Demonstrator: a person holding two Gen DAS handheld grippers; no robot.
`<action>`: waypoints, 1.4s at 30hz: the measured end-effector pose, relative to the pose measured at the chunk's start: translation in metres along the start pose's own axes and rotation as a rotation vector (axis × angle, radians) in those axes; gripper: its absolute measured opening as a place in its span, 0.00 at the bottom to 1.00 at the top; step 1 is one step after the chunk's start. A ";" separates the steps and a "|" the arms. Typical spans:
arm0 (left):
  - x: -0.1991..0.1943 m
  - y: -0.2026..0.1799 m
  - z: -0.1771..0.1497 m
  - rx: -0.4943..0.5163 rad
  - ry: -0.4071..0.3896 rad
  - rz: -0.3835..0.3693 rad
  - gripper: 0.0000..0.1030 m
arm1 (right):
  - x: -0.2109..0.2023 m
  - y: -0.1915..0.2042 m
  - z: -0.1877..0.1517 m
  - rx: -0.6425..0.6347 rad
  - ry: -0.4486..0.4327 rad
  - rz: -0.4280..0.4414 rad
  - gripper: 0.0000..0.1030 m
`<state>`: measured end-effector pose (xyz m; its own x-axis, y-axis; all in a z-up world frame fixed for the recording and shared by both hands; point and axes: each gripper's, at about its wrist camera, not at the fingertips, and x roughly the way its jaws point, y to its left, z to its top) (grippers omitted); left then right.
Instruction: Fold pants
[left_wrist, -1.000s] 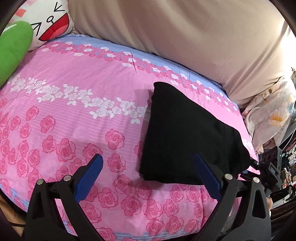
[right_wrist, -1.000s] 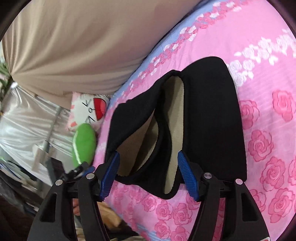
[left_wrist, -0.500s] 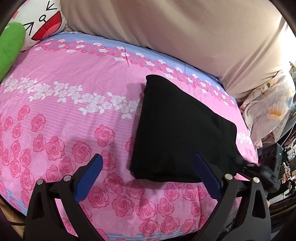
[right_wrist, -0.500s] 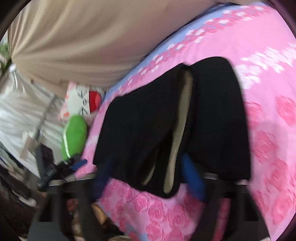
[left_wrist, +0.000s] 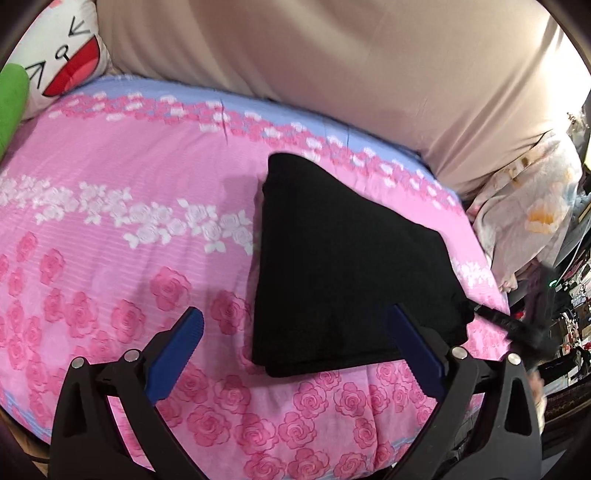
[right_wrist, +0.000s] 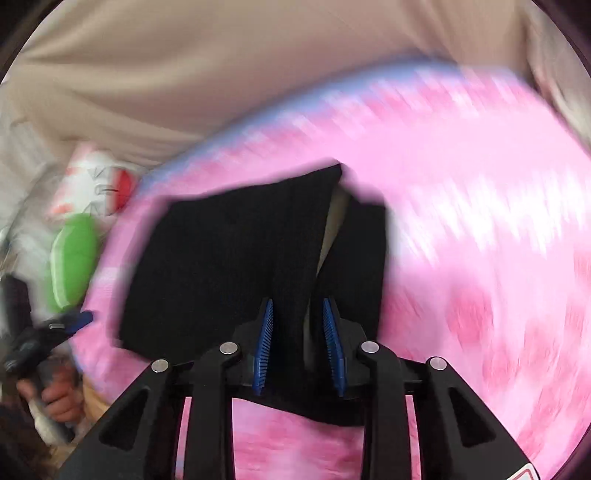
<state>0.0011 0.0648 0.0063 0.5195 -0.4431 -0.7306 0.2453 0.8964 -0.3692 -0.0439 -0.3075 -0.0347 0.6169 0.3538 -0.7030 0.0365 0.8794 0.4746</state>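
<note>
Left wrist view
Pants: the black pants lie folded into a flat stack on the pink rose-print bed cover, toward the right side of the bed.
Left gripper: the left gripper hangs spread wide above the near edge of the pants, nothing between its blue pads; the near left corner of the pants shows in the gap, and the right pad overlaps the near right part of the stack in the picture.
Right gripper, seen from here: a dark blurred shape at the near right corner of the pants; its pads cannot be made out.
Around the pants: a beige curtain hangs behind the bed; a white cartoon-face pillow and a green cushion sit far to the left of the pants; a floral pillow lies beyond the pants on the right.

Right wrist view (blurred)
Right gripper: the right gripper has just been closing, and its blue pads now pinch an upright fold of the black pants at the near edge.
Pants: the rest of the stack stretches away from the gripper over the bed cover, and a pale lining shows in the split between two layers.
Left of the pants: the green cushion, the cartoon-face pillow, and a person's hand holding the left gripper.
</note>
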 end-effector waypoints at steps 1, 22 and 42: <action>0.005 -0.001 0.001 -0.007 0.012 0.002 0.95 | -0.008 -0.006 -0.005 0.053 -0.040 0.064 0.29; 0.000 0.015 -0.007 -0.039 0.144 -0.118 0.31 | -0.035 0.042 -0.029 -0.039 -0.055 0.167 0.44; -0.016 0.005 -0.011 0.045 -0.044 0.143 0.76 | 0.043 0.053 0.042 -0.086 -0.016 0.031 0.14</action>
<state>-0.0149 0.0764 0.0098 0.5871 -0.3112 -0.7473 0.2023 0.9503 -0.2367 0.0178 -0.2594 -0.0177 0.6289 0.3769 -0.6800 -0.0500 0.8924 0.4485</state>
